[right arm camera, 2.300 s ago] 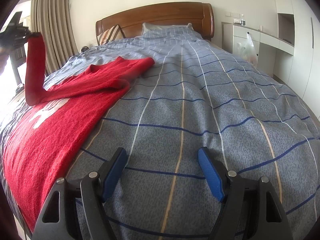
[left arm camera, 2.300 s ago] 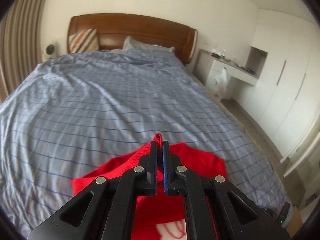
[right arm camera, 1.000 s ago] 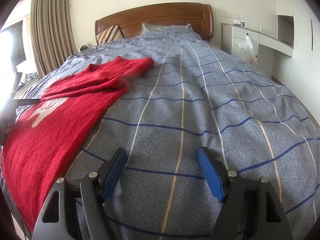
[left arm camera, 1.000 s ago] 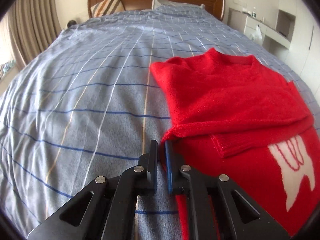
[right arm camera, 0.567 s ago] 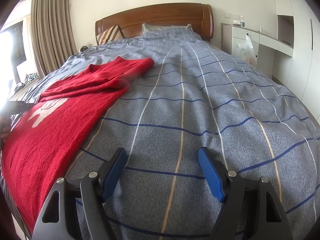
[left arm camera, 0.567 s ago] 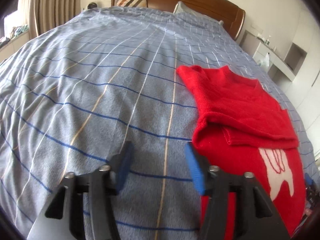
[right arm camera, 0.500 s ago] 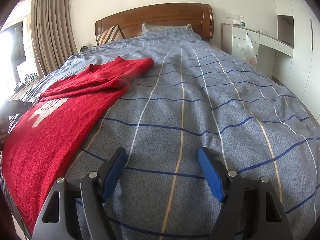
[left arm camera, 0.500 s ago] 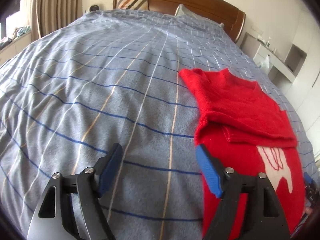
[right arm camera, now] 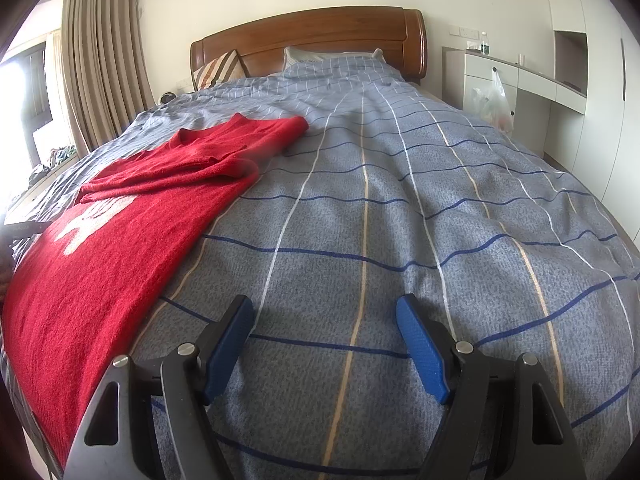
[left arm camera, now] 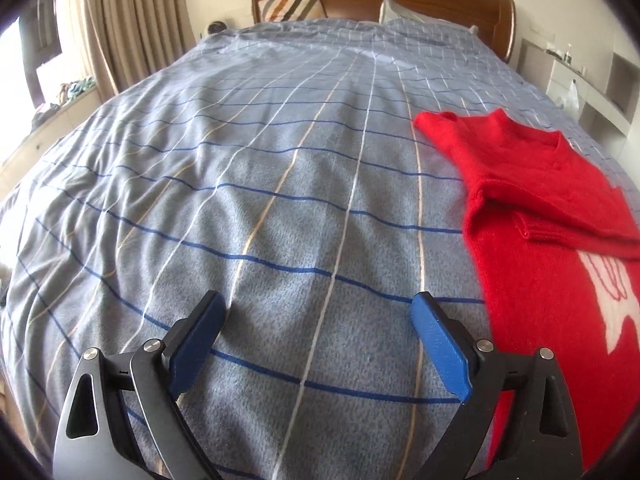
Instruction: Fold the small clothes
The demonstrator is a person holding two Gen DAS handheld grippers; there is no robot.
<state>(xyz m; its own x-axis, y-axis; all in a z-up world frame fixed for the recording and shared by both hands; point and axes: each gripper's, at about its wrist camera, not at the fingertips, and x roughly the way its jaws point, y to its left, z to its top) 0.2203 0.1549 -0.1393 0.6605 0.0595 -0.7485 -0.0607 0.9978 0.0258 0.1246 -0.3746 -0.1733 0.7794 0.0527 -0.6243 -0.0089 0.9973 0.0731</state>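
A red knitted sweater (left arm camera: 532,216) with a white motif lies flat on the blue checked bedspread (left arm camera: 280,184), one sleeve folded across its chest. In the left wrist view it fills the right side. My left gripper (left arm camera: 318,304) hovers over bare bedspread just left of the sweater; its jaws are opening wide with nothing between them. In the right wrist view the sweater (right arm camera: 132,216) lies at the left. My right gripper (right arm camera: 325,308) stands open above the bedspread (right arm camera: 400,208), right of the sweater, holding nothing.
A wooden headboard (right arm camera: 312,36) and pillows stand at the far end. Curtains (left arm camera: 132,20) and a window ledge run along the left. White cabinets and a desk with a plastic bag (right arm camera: 490,100) stand to the right of the bed.
My left gripper let go of the folded sleeve, spread its jaws wide and drew off to the left of the sweater. The right gripper stayed still.
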